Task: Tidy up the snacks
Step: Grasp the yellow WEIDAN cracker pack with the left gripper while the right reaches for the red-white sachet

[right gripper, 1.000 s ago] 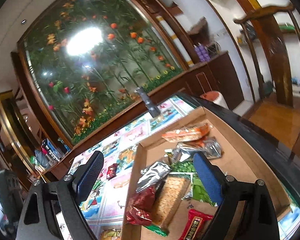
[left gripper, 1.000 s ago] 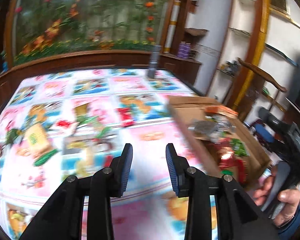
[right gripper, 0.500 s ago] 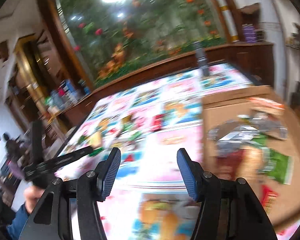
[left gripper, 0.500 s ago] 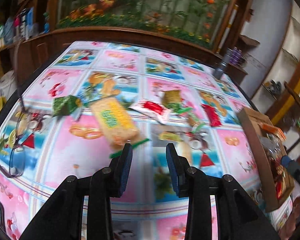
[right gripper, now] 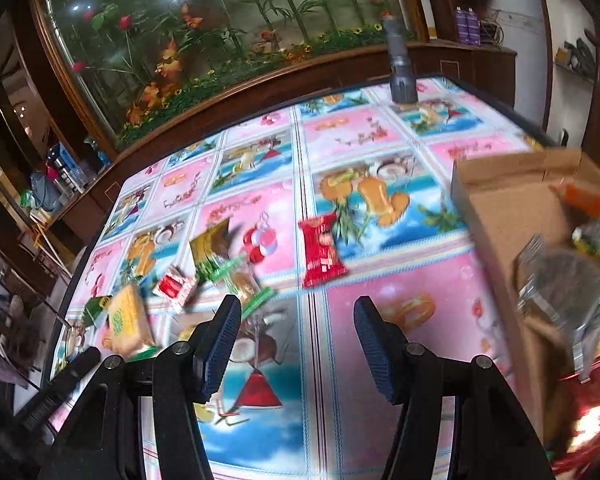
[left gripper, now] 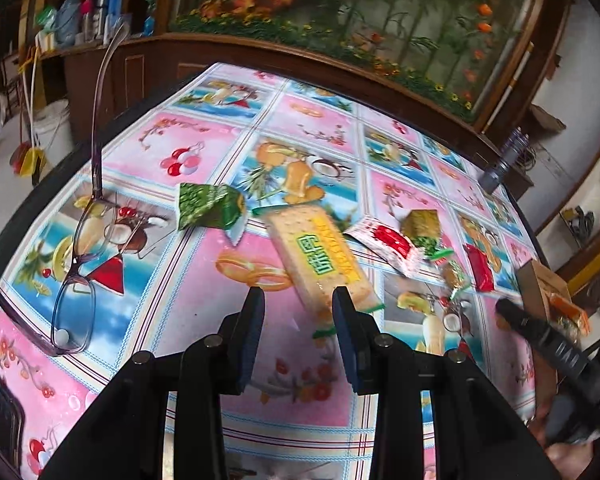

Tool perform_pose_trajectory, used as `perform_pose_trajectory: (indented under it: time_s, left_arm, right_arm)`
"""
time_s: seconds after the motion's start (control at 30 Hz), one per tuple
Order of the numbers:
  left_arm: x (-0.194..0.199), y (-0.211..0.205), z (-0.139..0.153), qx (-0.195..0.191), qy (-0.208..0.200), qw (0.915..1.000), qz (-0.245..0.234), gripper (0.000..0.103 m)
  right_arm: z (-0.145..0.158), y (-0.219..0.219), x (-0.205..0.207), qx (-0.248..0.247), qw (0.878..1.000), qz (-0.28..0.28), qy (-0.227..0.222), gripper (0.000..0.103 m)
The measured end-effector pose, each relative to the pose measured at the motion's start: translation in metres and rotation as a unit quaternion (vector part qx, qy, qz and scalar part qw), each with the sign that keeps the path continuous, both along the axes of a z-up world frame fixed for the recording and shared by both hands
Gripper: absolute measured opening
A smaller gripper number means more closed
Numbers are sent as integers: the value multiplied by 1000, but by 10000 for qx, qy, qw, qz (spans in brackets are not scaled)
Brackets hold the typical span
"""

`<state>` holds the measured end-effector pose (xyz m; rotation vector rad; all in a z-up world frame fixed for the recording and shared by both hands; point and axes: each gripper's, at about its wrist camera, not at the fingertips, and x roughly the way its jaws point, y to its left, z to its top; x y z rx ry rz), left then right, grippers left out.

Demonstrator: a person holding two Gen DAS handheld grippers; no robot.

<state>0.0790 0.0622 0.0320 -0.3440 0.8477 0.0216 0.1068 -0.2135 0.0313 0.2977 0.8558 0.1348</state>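
With its narrow, empty jaws the left gripper (left gripper: 298,312) seems lined up on the cracker pack (left gripper: 320,258), so widen before straddling its near end squarely.

Both grippers swing away from the cardboard box (right gripper: 512,216) toward the loose snacks on the patterned tablecloth (left gripper: 204,264). The left gripper (left gripper: 298,306), which a second ago faced the box at its right, now hangs just short of the long cracker packet (left gripper: 320,256), whose near end shows between its narrowly parted fingers. The right gripper (right gripper: 296,316), earlier above the box's contents, is now over bare cloth with the box at the right edge of its view; its jaws are narrower than before, nothing between them.
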Motion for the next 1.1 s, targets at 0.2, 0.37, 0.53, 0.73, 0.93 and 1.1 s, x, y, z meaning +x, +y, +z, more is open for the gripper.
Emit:
perform_pose_trajectory:
  time_s: [0.2,0.37,0.53,0.73,0.93,1.1]
  left_arm:
    - [23,-3,-7,70,218,9993,305,62]
    - [58,-18,-15,360,438,9978,349,64]
    - [67,-27,-22,869,365,9947,398,51]
    - [39,-22,-21,944,363,9948,146,45]
    - [0,-21,-21,831,336,9951,-428,45]
    - [2,-15,-22,803,310,9954,-428,45]
  right_arm:
    - [1,-8,-2,-91,9999,43,-56,63]
    - [5,-9,-5,98,9999,112,-85,63]
    - [11,-5,-7,65,9994,242,-239,63]
    - [15,1,-10,58,9979,487,-423,63]
    - [21,14,-15,263,9907,1142,-697,63]
    - [13,39,-8,446,9812,1804,-523,63]
